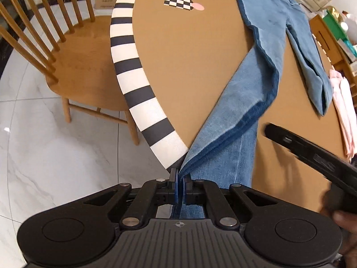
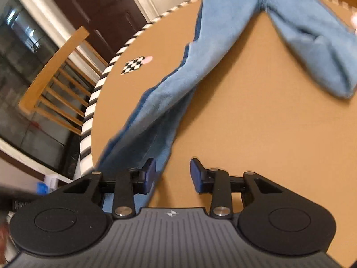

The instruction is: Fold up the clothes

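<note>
The jeans (image 1: pixel 265 44) are lying spread across the round brown bench (image 1: pixel 189 55), unfolded. The left gripper (image 1: pixel 180 182) is clamping one soft denim leg hem at six o'clock; the right gripper (image 2: pixel 172 173), fingers apart, is hovering empty. Folding is barely starting.

Black tongs (image 2: pixel 172 174) — blue pads (image 2: pixel 151 171), silver screws, ribbed grey body

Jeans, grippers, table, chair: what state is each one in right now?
Jeans: unfolded, legs apart, one leg hem pulled to the table edge.
Left gripper: shut on the jeans hem.
Right gripper: open, nothing between its pads.
Table: mostly bare, striped rim.
Pink cloth: folded, at the table's far side.
Chair: unoccupied.
</note>
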The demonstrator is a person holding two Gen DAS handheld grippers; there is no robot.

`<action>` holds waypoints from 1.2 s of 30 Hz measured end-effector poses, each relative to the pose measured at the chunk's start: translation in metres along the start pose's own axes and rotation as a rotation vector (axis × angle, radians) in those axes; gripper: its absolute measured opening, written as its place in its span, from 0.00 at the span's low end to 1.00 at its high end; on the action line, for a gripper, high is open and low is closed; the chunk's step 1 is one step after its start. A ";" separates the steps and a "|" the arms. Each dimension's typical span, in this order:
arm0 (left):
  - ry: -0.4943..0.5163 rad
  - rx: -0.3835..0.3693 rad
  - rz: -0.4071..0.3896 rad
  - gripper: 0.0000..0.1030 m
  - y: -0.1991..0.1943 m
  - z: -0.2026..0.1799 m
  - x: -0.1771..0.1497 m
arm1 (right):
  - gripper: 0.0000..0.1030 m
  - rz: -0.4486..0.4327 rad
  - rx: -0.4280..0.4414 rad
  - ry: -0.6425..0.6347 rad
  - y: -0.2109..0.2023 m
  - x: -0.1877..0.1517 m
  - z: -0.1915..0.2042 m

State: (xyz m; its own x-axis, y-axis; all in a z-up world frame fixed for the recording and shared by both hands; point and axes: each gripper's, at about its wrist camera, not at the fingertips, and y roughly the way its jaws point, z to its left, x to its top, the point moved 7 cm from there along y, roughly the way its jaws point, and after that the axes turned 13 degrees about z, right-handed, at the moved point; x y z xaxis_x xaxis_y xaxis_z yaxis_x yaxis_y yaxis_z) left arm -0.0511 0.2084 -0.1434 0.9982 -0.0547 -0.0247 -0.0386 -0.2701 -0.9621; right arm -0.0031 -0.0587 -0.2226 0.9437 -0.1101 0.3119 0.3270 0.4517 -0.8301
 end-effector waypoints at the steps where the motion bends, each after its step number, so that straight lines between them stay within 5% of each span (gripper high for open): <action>1: -0.005 -0.006 0.003 0.04 -0.001 0.000 -0.002 | 0.34 0.009 0.013 -0.003 0.005 0.004 0.004; 4: -0.015 -0.023 0.012 0.05 -0.002 0.003 -0.001 | 0.03 0.024 -0.101 -0.125 0.017 0.016 0.020; 11: -0.009 -0.055 0.041 0.09 -0.008 0.002 -0.002 | 0.01 0.027 -0.010 -0.063 -0.017 0.020 0.009; 19: 0.104 -0.167 0.108 0.22 0.002 -0.039 -0.020 | 0.01 -0.013 -0.147 -0.053 -0.092 -0.022 -0.034; 27: 0.175 -0.156 0.121 0.21 0.002 -0.050 -0.034 | 0.02 0.016 -0.184 0.068 -0.078 -0.054 -0.058; 31: 0.229 -0.153 -0.009 0.21 -0.037 -0.059 -0.039 | 0.08 0.004 -0.184 0.014 -0.084 -0.057 -0.049; 36: 0.328 -0.134 -0.178 0.29 -0.049 -0.112 -0.006 | 0.08 0.053 -0.185 0.070 -0.071 -0.072 -0.061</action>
State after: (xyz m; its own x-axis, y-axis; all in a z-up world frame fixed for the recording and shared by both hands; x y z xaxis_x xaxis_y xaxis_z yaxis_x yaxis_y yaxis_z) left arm -0.0607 0.1149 -0.0656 0.9232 -0.2938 0.2478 0.1063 -0.4244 -0.8992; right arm -0.0909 -0.1368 -0.2138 0.9588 -0.1550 0.2382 0.2746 0.2890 -0.9171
